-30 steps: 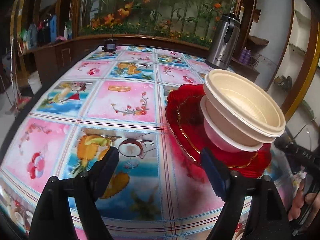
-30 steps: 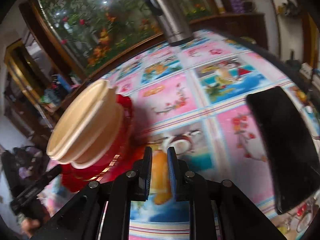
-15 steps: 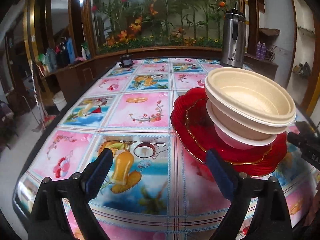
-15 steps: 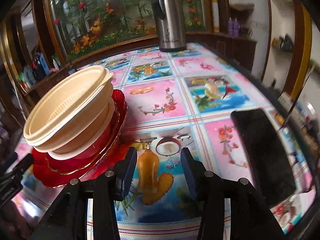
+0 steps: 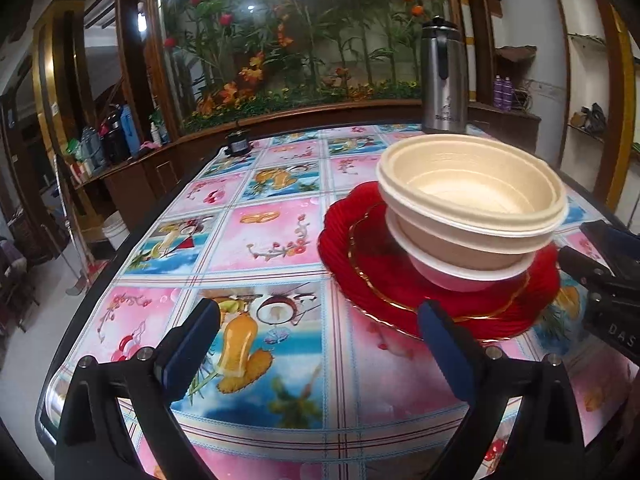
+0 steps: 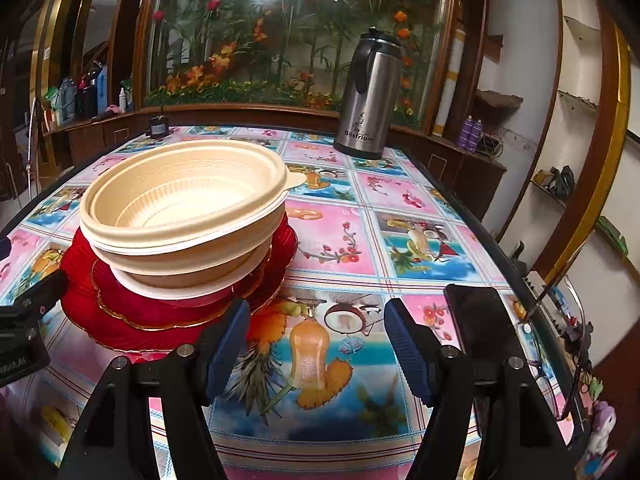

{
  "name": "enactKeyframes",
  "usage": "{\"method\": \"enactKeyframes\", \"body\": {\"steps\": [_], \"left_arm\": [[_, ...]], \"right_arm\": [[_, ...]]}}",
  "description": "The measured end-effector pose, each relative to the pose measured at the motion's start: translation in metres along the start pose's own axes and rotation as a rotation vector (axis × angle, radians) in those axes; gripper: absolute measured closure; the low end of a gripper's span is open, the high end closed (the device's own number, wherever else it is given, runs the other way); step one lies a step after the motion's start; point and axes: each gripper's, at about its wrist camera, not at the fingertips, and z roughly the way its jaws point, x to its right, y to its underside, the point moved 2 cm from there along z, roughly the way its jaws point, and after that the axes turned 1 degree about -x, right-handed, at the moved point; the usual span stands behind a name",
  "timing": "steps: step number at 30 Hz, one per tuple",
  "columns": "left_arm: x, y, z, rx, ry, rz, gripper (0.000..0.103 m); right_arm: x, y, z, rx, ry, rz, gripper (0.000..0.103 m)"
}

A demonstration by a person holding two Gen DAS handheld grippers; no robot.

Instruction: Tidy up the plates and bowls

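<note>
**Both grippers back off a finished-looking stack**

Left wrist view shows the left gripper with blue pads spread wide and still widening, nothing between them; the stack sits at two o'clock. Cream ribbed plastic bowls nest over a white bowl on scalloped red glass plates, all resting on the fruit-print tablecloth.

From the right wrist view, the right gripper is opening, empty, with the bowls at ten o'clock and a black phone at three o'clock.

Judged from here, the upper bowls sit slightly tilted, so withdrawing well means pulling straight away without brushing a rim. Both grippers angle downward toward the cloth, low over the near table edge.
</note>
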Motion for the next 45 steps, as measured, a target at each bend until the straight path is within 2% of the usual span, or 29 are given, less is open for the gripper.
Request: {"method": "enactKeyframes", "body": {"steps": [6,9,14,19,25,29,34,40,45], "left_arm": [[0.007,0.000,-0.005,0.033,0.020,0.037,0.002],[0.004,-0.002,-0.003,0.025,0.028,0.013,0.002],[-0.004,-0.011,0.007,-0.009,0.120,-0.082,0.000],[-0.006,-0.013,0.021,-0.073,0.040,-0.105,0.000],[-0.019,-0.011,0.023,-0.074,0.082,-0.173,0.000],[-0.018,-0.011,0.021,-0.068,0.079,-0.164,0.000],[-0.012,-0.013,0.018,-0.064,0.135,-0.130,0.000],[-0.010,-0.014,0.018,-0.076,0.073,-0.093,0.000],[-0.014,-0.014,0.019,-0.085,0.055,-0.095,0.000]], "right_arm": [[-0.007,0.000,-0.003,0.013,0.000,-0.033,0.028],[-0.017,0.001,-0.007,0.033,0.040,-0.079,0.027],[-0.019,0.001,-0.005,0.033,0.060,-0.094,0.025],[-0.021,-0.001,-0.006,0.035,0.075,-0.106,0.024],[-0.019,-0.001,-0.006,0.028,0.057,-0.092,0.024],[-0.019,-0.001,-0.006,0.026,0.054,-0.091,0.023],[-0.018,-0.001,-0.005,0.025,0.057,-0.092,0.022],[-0.019,-0.001,-0.004,0.026,0.078,-0.098,0.020],[-0.021,-0.001,-0.005,0.027,0.088,-0.104,0.019]]}}
